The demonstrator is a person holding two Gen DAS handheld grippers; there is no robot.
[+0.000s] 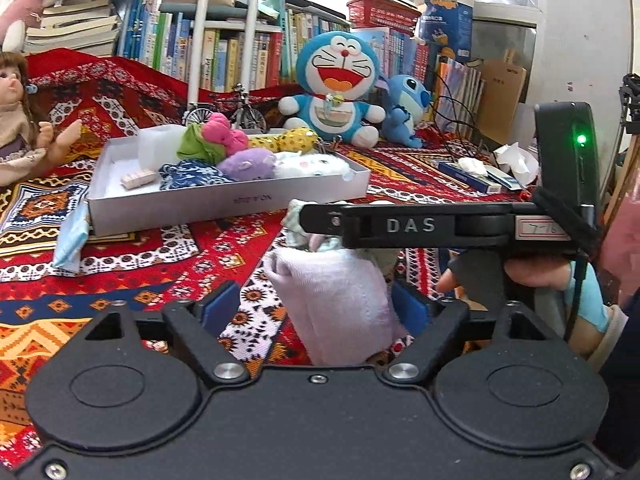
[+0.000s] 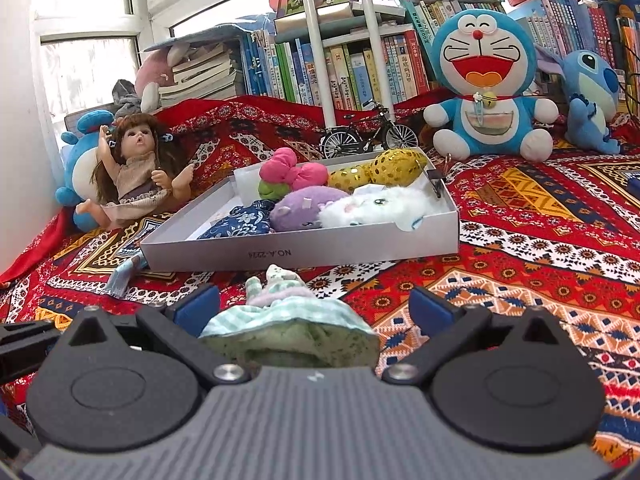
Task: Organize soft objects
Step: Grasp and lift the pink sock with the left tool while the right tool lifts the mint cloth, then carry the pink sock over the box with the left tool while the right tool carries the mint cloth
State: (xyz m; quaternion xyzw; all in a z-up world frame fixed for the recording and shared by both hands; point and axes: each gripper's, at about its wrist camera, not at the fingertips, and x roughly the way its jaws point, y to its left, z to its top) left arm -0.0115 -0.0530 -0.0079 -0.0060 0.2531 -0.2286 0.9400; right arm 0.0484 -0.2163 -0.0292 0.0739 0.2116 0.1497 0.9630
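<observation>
- The left gripper (image 1: 316, 308) is pointing forward and slightly downward, its jaws standing partly open around a soft toy (image 1: 332, 300); the left pad is sitting clear of the fabric while the right pad is just meeting it.
- The right gripper (image 2: 316, 306) is reaching in level from the right, crossing just ahead of the left one, jaws spread wide with the toy lying between them.
- The right hand (image 1: 532, 274), wearing a light-blue fingerless glove, is wrapping around that gripper's handle from below.

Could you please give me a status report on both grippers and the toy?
Left gripper open, astride toy. Right gripper open, astride same toy. Box just beyond, nothing in between.
</observation>
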